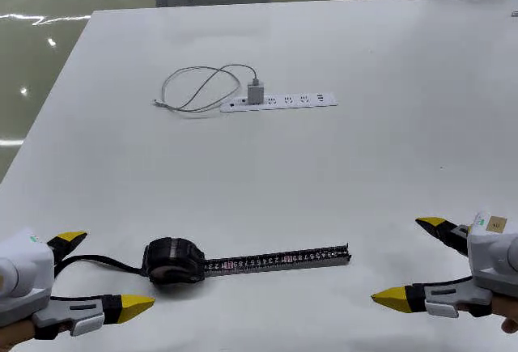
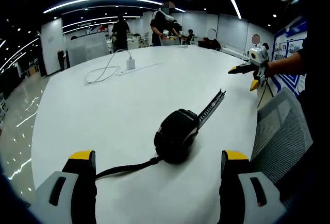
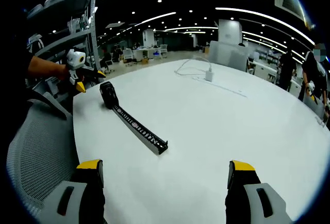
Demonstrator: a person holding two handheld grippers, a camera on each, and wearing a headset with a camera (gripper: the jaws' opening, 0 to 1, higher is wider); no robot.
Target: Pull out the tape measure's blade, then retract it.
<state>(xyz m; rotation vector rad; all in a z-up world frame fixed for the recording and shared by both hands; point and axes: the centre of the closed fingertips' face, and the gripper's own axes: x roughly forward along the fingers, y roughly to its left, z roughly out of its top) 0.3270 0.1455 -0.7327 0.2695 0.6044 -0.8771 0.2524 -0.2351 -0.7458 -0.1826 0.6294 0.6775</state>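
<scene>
A black tape measure [image 1: 173, 260] lies on the white table [image 1: 324, 174] near the front edge, with its blade [image 1: 279, 260] pulled out to the right and lying flat. A black wrist strap [image 1: 93, 261] trails off its left side. My left gripper [image 1: 104, 275] is open just left of the case, fingers either side of the strap. In the left gripper view the case [image 2: 176, 133] sits a little ahead of the open jaws. My right gripper [image 1: 413, 261] is open to the right of the blade's end hook [image 3: 161, 148], apart from it.
A white power strip [image 1: 279, 102] with a plugged charger and a looped grey cable [image 1: 198, 86] lies at mid-table. A mesh chair [image 3: 36, 141] stands by the table's near edge. People stand at the room's far side.
</scene>
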